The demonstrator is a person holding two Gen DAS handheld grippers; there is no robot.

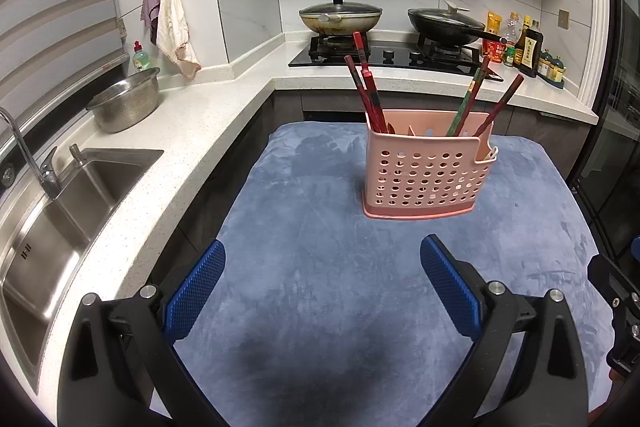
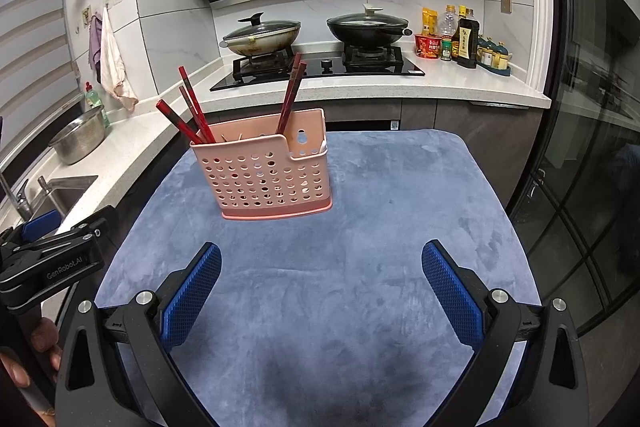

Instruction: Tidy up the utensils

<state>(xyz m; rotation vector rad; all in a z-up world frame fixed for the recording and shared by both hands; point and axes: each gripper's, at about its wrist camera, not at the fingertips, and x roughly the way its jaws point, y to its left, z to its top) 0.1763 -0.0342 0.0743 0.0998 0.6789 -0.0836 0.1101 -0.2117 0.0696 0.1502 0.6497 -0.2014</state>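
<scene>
A pink perforated utensil holder [image 1: 426,171] stands on a blue-grey cloth [image 1: 320,287]; it also shows in the right wrist view [image 2: 266,173]. Several red and dark chopsticks [image 1: 366,87] stand in it, some leaning left [image 2: 188,107], some right [image 2: 292,91]. My left gripper [image 1: 322,259] is open and empty, hovering over the cloth in front of the holder. My right gripper [image 2: 322,263] is open and empty, also in front of the holder. The left gripper's body shows at the left edge of the right wrist view [image 2: 48,259].
A white counter [image 1: 192,131] with a steel sink [image 1: 60,211] and a colander [image 1: 124,103] runs along the left. Behind is a stove with two lidded pans [image 1: 340,15] and sauce bottles [image 1: 520,47]. A glass door [image 2: 592,187] is at the right.
</scene>
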